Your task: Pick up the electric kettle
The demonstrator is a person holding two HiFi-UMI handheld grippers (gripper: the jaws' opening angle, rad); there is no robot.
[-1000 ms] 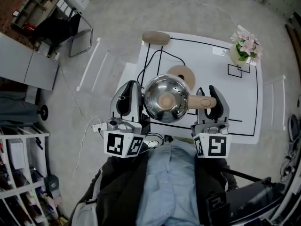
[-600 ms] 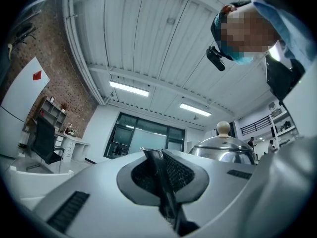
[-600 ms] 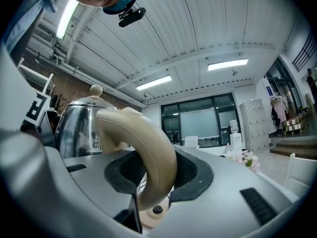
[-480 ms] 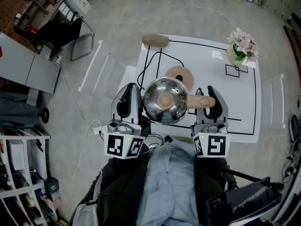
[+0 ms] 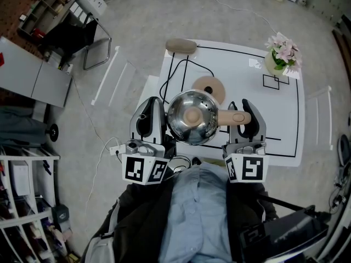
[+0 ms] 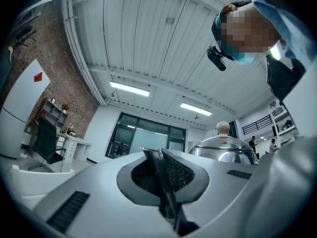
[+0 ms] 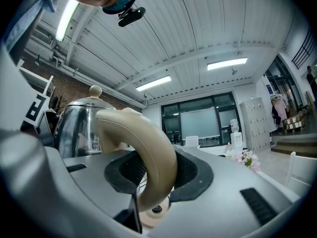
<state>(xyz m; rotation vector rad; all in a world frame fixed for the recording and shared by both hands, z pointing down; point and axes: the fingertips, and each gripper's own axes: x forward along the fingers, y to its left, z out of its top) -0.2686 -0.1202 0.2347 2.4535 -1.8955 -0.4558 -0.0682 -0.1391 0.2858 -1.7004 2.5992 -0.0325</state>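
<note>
Lift of the polished stainless-steel electric kettle (image 5: 193, 116), recorded from three cameras. Right tongs (image 5: 241, 104) are partly closed on the kettle's curved beige plastic handle (image 5: 235, 117), with their pads pressing its two sides. Left tongs (image 5: 153, 99) stand just beside the kettle's body on the opposite side, fully closed and holding nothing. The kettle hangs in front of the person's chest, above the near part of the white table with black marked lines (image 5: 285, 126). Its round beige power base (image 5: 210, 86) lies bare on the table beyond it. The pick-up therefore appears essentially done, with at most a further raise or a steady hold left. Head view alone shows the vacated base, the table layout and the cream vase of pink flowers (image 5: 281, 56) at the far right corner, but it does not show the contact between pads and handle. Right gripper view supplies this: the handle arches between the two black ribbed pads (image 7: 187, 171), and the base appears underneath, apart from the kettle. Left gripper view shows that gripper's pads met on each other with nothing between them, and the domed lid with its beige knob (image 6: 223, 128) off to the right.
</note>
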